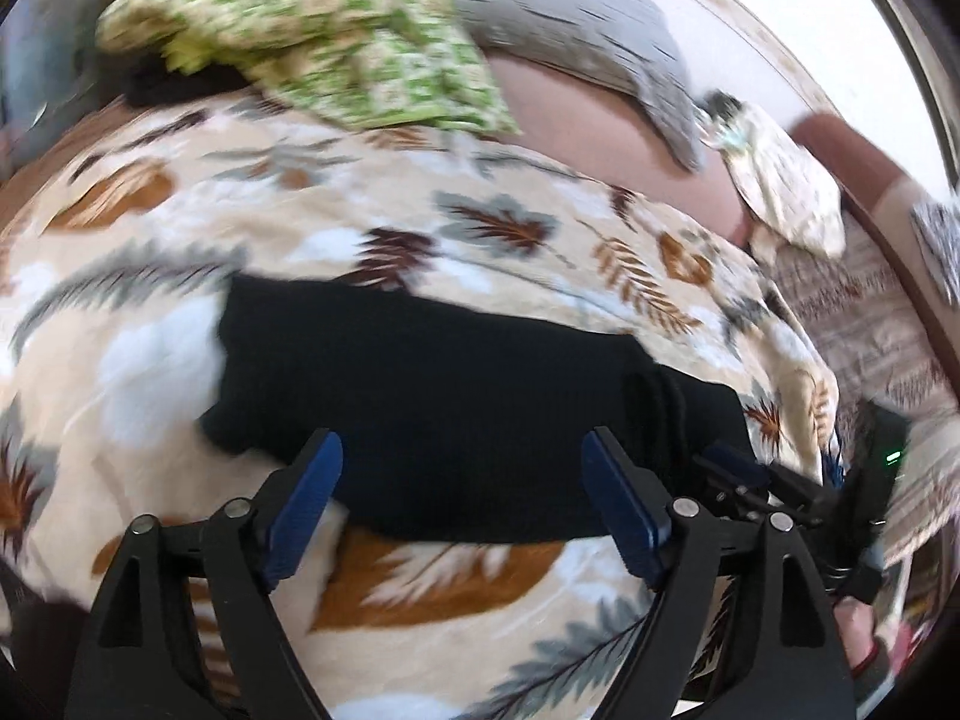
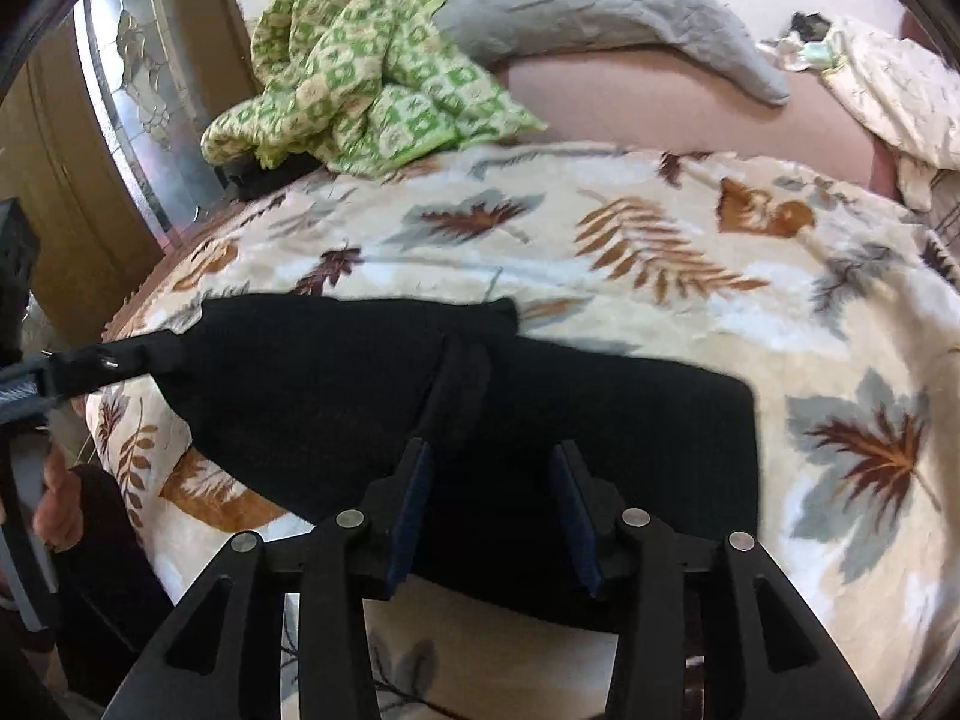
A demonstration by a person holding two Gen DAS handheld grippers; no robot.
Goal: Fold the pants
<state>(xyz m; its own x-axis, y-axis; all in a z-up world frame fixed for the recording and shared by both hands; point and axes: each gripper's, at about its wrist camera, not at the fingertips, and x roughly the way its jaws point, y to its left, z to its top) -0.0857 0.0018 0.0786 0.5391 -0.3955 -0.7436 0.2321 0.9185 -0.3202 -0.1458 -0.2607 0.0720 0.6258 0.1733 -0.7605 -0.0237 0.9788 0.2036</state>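
Leaf-print blanket (image 1: 180, 252) under folded black pants (image 1: 456, 396); left gripper (image 1: 462, 468) spread wide, right gripper (image 2: 492, 480) half-spread, both empty.

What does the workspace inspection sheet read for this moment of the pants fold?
Surface: cream fleece blanket with leaf print spread over the bed.
Job's things: black knit pants, folded into a flat block on the blanket.
Clutter: crumpled green checked cloth, grey pillow, cream patterned cloth at the far side.
Grippers: left gripper open above the pants' near edge; right gripper open over the pants, nothing clamped.
Cables: nothing seen.
Surroundings: wooden door with patterned glass panel, pale wall.
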